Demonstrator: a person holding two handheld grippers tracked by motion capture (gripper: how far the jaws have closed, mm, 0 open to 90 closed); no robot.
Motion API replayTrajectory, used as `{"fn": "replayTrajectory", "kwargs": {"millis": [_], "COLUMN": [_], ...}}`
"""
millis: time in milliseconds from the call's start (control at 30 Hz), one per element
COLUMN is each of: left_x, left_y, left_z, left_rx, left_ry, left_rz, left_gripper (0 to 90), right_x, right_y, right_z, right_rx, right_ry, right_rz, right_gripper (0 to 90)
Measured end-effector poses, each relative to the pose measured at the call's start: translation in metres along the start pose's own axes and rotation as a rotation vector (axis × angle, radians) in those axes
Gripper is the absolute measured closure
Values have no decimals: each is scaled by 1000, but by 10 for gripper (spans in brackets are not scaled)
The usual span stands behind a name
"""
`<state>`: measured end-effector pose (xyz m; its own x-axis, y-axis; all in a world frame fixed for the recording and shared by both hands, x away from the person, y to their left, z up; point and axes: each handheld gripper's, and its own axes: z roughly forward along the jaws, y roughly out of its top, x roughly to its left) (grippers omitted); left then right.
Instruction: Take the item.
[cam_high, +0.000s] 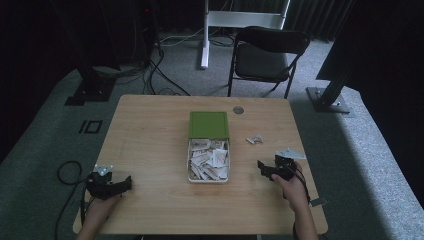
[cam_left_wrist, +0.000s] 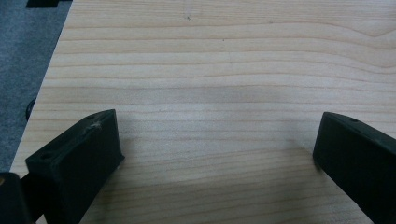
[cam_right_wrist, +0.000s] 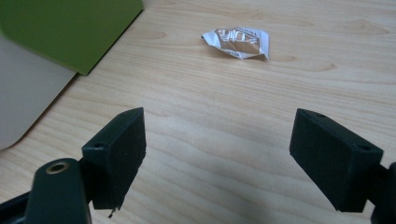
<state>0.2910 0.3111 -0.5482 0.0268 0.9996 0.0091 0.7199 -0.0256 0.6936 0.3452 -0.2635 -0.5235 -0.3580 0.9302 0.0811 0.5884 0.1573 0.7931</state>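
Crinkled foil packet (cam_right_wrist: 237, 42) print unreadable, right of white box (cam_high: 208, 179), green lid (cam_high: 208, 124) cropped, right gripper (cam_right_wrist: 217, 156) spread empty, left gripper (cam_left_wrist: 215, 158) spread on bare woodgrain.

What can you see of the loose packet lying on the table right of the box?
The loose packet is a small crinkled sachet, white and silvery with faint printing too small to read, and looks like foil or plastic film. It lies flat and alone on the bare wooden table, right of the box, level with its green lid. Nothing touches it. The right gripper points at it from a little nearer the person, its jaws wide apart with nothing between them.
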Motion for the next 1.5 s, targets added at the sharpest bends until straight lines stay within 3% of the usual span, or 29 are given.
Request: {"fn": "replayTrajectory", "kwargs": {"millis": [167,367,867,1500], "left_x": [0,0,0,0], "left_y": [0,0,0,0], "left_z": [0,0,0,0], "left_rx": [0,0,2,2], "left_ry": [0,0,0,0], "left_rz": [0,0,2,2], "left_gripper": [14,14,14,14], "right_x": [0,-5,-11,-16], "right_y": [-5,-14,-39,-66], "right_z": [-6,-15,-29,-40], "right_rx": [-7,-27,39,92], "right_ry": [15,-3,7,-42], "right_rz": [19,10,1,-17], "right_gripper": [152,152,141,141]}}
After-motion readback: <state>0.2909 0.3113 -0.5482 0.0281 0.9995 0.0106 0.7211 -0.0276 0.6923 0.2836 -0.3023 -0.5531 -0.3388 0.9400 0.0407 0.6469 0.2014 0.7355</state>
